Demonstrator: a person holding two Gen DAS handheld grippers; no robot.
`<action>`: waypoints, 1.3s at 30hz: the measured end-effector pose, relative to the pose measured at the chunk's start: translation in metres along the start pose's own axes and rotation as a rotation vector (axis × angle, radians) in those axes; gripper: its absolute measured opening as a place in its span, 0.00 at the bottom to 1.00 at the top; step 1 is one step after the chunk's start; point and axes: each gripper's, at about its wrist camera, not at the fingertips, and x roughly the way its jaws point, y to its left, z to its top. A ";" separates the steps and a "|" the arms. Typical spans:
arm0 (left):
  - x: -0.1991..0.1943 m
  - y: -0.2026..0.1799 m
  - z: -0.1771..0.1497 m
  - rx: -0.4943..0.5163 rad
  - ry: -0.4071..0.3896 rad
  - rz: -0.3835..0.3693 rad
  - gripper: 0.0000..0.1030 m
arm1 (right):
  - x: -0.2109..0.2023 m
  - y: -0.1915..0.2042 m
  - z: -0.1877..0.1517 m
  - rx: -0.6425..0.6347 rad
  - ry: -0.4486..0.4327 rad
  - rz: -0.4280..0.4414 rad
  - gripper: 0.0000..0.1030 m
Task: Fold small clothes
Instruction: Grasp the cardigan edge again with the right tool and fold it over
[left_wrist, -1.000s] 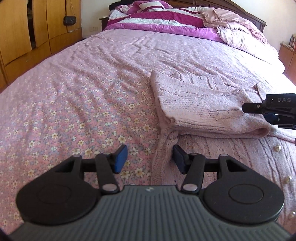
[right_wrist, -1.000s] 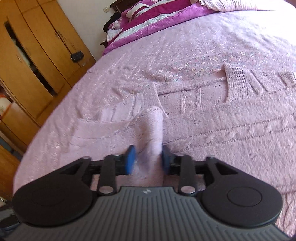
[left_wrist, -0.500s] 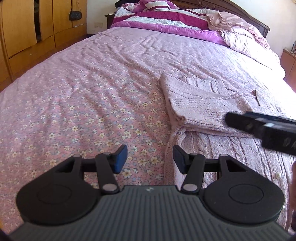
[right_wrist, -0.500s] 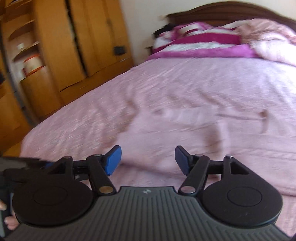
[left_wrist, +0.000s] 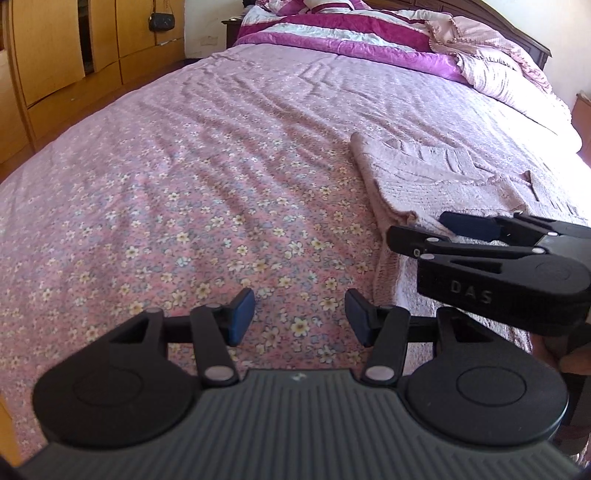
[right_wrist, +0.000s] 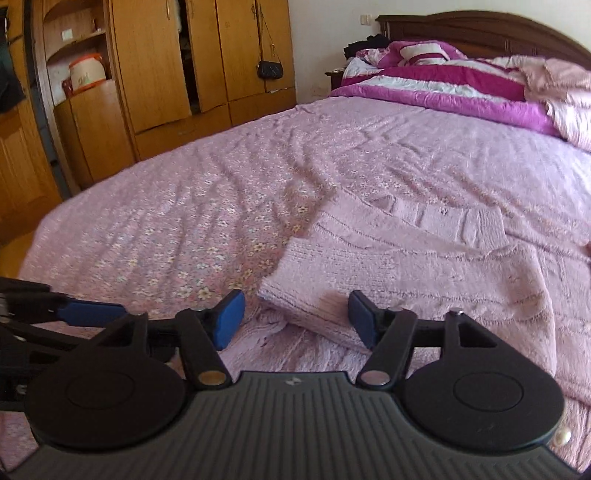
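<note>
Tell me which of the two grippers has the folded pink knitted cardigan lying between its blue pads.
The right gripper: its closing jaws frame the folded pink knitted cardigan without pressing it. The left gripper is open over only the flowered pink bedspread.

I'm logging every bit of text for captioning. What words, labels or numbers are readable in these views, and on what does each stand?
"DAS": raised letters on the black side of the right tongs, seen in the left wrist view.
Red writing on the white tub in the wardrobe shelf: too blurred to read.
Small emblem on each tongs' grey body: a logo, no letters readable.
</note>
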 end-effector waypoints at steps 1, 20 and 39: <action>0.000 0.000 0.000 -0.002 0.000 -0.001 0.54 | 0.005 0.001 0.000 -0.008 0.002 -0.012 0.51; -0.004 -0.029 0.023 0.035 -0.063 -0.094 0.54 | -0.071 -0.071 0.018 0.260 -0.248 -0.045 0.10; 0.048 -0.111 0.049 0.192 -0.030 -0.149 0.54 | -0.174 -0.203 -0.011 0.439 -0.418 -0.350 0.10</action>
